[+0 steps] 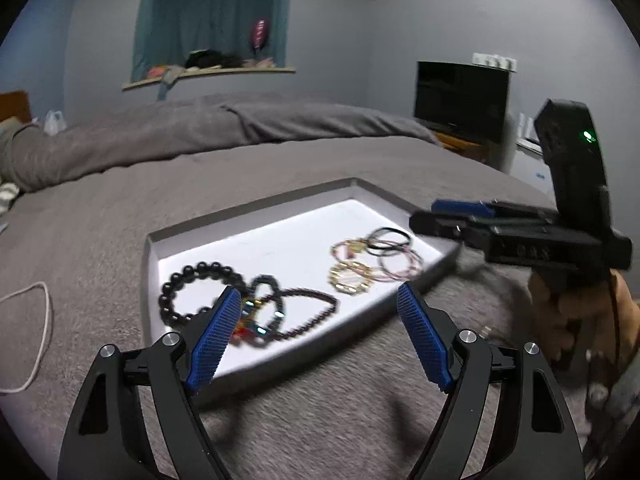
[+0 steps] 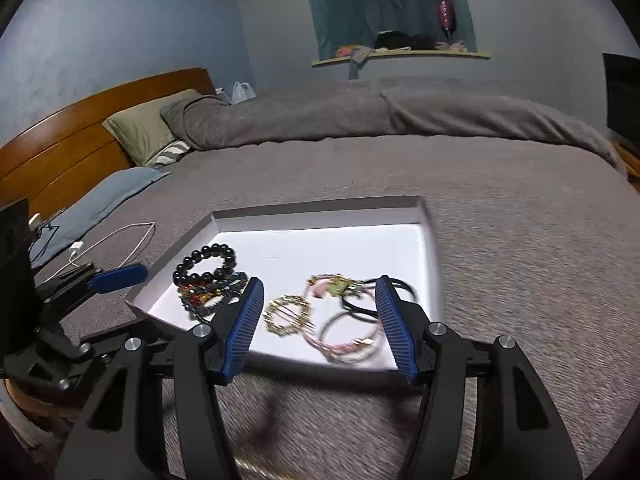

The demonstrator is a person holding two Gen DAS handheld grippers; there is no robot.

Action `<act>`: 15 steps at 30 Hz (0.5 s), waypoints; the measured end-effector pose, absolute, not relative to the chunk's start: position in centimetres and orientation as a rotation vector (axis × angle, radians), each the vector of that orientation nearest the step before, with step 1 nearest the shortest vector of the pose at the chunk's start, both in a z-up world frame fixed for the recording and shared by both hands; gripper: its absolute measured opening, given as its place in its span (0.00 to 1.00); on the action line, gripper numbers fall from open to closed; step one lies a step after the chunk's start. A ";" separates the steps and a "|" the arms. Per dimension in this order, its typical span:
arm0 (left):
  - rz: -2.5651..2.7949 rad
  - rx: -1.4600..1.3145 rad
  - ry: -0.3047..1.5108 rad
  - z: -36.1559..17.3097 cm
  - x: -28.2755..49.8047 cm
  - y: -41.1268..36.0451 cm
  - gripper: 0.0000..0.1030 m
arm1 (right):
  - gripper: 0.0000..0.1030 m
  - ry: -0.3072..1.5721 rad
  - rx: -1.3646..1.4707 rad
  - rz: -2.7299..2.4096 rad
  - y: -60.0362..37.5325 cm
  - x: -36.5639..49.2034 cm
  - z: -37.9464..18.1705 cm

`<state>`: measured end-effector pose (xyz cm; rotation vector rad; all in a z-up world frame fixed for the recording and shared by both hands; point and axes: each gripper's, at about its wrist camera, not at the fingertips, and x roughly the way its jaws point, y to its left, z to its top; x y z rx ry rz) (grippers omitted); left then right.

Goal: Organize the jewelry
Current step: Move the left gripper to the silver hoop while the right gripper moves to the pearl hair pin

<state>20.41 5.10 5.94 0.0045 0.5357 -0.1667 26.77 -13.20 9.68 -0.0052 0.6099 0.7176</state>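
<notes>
Lying on a grey bed (image 2: 520, 240), a white tray (image 2: 430, 248) is holding the jewelry: a black bead bracelet (image 1: 188, 284) at its left end and a gold bracelet (image 2: 289, 314) with pink bangles (image 2: 352, 344) toward its right. Both the left gripper (image 1: 316, 308) and the right gripper (image 2: 320, 300) are hovering just before the tray's near edge, jaws spread apart and gripping nothing.
</notes>
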 end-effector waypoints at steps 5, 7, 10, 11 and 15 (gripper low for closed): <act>-0.208 0.042 0.551 5.2 19.2 3.8 0.78 | 0.56 0.601 0.002 0.682 -16.2 26.3 9.6; -0.230 0.050 0.555 4.8 18.8 3.5 0.78 | 0.56 0.609 0.001 0.663 -17.3 26.3 9.3; -0.273 0.079 0.561 4.4 18.2 2.8 0.78 | 0.56 0.627 0.000 0.650 -18.3 25.9 8.8; -0.282 0.083 0.563 4.4 18.0 2.6 0.78 | 0.56 0.632 -0.002 0.648 -18.5 25.8 8.6; -0.339 0.098 0.568 4.1 17.6 1.4 0.78 | 0.56 0.647 -0.029 0.635 -18.8 25.0 7.9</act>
